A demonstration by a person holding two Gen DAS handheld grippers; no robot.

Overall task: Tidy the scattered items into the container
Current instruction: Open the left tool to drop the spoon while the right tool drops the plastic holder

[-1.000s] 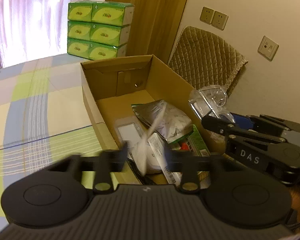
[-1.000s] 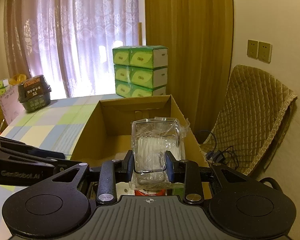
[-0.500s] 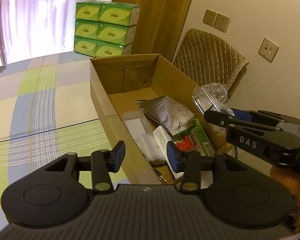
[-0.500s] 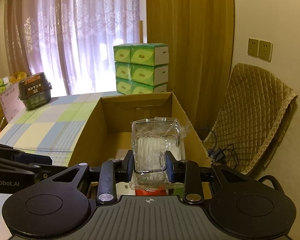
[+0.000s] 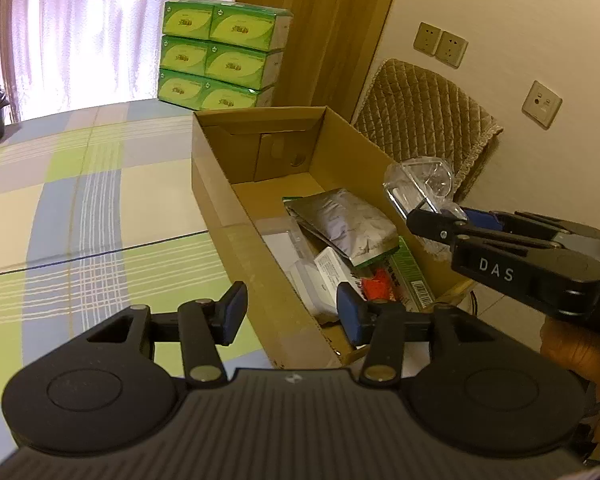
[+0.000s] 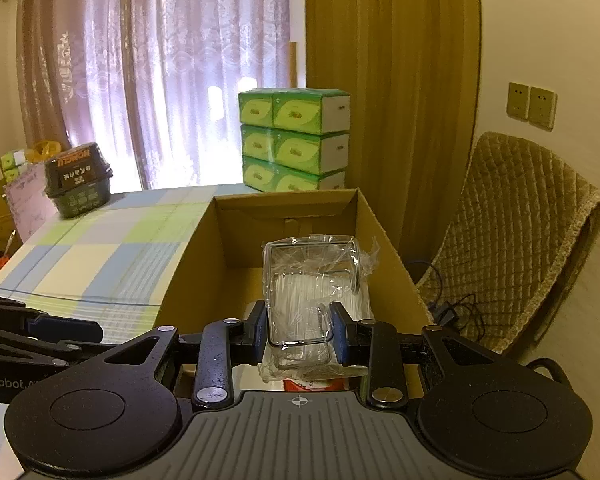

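An open cardboard box (image 5: pixel 216 184) (image 6: pixel 188 276) stands on the checked tablecloth. Inside lie a silver foil pouch (image 5: pixel 342 222), a white packet (image 5: pixel 332 270), a green carton (image 5: pixel 410 276) and something red (image 5: pixel 378 286). My right gripper (image 6: pixel 299 334) (image 5: pixel 440 216) is shut on a clear plastic package (image 6: pixel 314 280) (image 5: pixel 418 184), held above the box's right wall. My left gripper (image 5: pixel 292 312) hangs open and empty over the box's near left corner.
Stacked green tissue boxes (image 5: pixel 220 60) (image 6: pixel 292 140) sit at the table's far edge. A quilted chair (image 5: pixel 420 120) (image 6: pixel 516 232) stands right of the box with cables (image 6: pixel 456 312) below. A dark tub (image 6: pixel 78 180) rests far left. A person's hand (image 5: pixel 572 348) holds the right gripper.
A white packet that hung at my left gripper's fingers has dropped into the box; the left gripper then drew back and left, open. The right gripper kept holding the clear package.
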